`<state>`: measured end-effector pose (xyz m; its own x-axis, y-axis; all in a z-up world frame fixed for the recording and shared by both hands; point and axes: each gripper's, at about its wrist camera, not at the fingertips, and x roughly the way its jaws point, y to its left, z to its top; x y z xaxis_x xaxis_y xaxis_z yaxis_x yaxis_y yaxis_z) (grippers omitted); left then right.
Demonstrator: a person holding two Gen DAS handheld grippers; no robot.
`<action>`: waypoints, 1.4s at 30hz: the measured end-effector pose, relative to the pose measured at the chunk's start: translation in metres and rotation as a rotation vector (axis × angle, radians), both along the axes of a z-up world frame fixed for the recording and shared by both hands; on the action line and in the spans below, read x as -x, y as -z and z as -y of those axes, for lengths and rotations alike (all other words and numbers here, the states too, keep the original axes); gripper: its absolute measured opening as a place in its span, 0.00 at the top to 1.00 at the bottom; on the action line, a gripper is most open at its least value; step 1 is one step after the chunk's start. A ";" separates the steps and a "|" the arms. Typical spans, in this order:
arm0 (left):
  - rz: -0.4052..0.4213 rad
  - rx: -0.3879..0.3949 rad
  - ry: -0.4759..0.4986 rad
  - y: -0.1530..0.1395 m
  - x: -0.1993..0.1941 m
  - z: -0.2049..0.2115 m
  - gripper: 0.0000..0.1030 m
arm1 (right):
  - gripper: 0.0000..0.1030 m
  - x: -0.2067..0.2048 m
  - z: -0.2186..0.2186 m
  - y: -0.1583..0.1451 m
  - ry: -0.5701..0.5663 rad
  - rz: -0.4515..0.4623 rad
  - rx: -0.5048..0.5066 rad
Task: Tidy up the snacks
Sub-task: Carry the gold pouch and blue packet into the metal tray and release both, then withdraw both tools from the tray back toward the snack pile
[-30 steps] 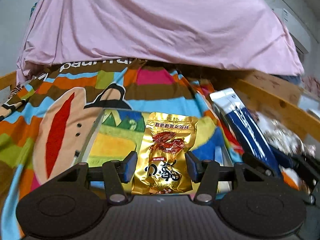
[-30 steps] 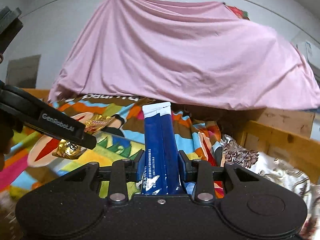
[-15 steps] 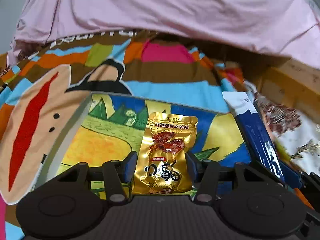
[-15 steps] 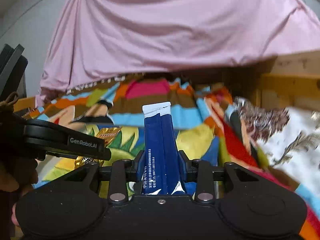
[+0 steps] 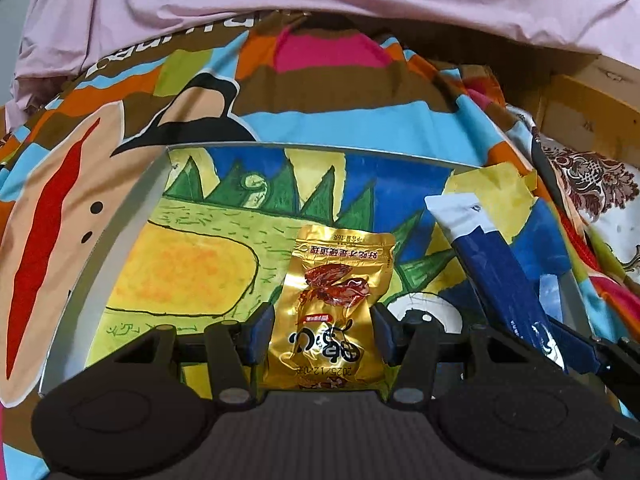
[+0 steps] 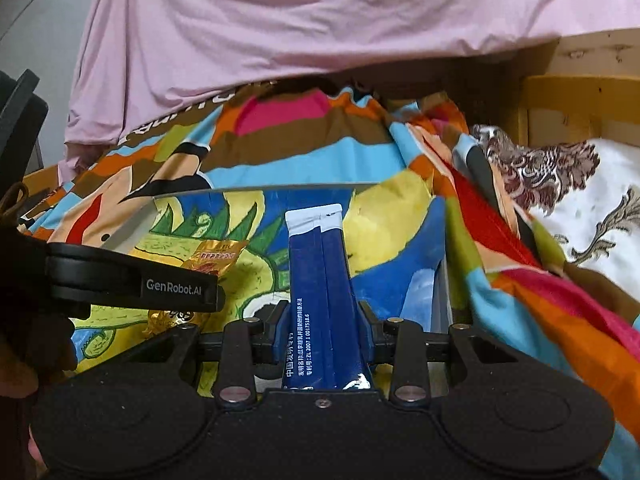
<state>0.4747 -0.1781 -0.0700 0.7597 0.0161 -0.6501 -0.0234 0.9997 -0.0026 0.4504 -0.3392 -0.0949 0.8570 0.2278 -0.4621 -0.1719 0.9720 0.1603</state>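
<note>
Left tool (image 6: 208, 292) marked GenRobot.AI, grips gold packet (image 5: 332, 312).

My left tongs (image 6: 136, 286) carry "GenRobot.AI" in pale letters on the black arm. The blue sachet (image 6: 322, 300) has white Chinese print along its near end, with "ZL 2007 1 0017518.6". The gold snack packet (image 5: 330, 312) shows Chinese characters upside down, "16" by its far edge and "2025/12/0", last digit unclear, near me. The colourful blanket (image 5: 320, 92) reads "paul", partly hidden.
</note>
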 end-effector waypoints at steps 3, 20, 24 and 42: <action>-0.004 0.024 -0.002 0.002 -0.001 -0.002 0.44 | 0.63 -0.002 0.002 0.003 0.002 -0.015 -0.012; 0.115 0.176 -0.045 -0.032 0.030 -0.040 0.02 | 0.23 0.031 0.003 -0.038 -0.006 0.124 0.018; 0.174 0.185 -0.060 -0.054 0.052 -0.052 0.01 | 0.14 0.054 0.007 -0.064 0.007 0.177 0.011; 0.393 0.135 -0.090 -0.119 0.212 -0.101 0.00 | 0.01 0.206 -0.003 -0.144 -0.005 0.340 0.015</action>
<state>0.2631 -0.0771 0.0487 0.9496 0.0284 -0.3122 -0.0818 0.9838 -0.1594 0.2447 -0.3360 0.0492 0.9615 0.2280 -0.1531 -0.2181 0.9727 0.0788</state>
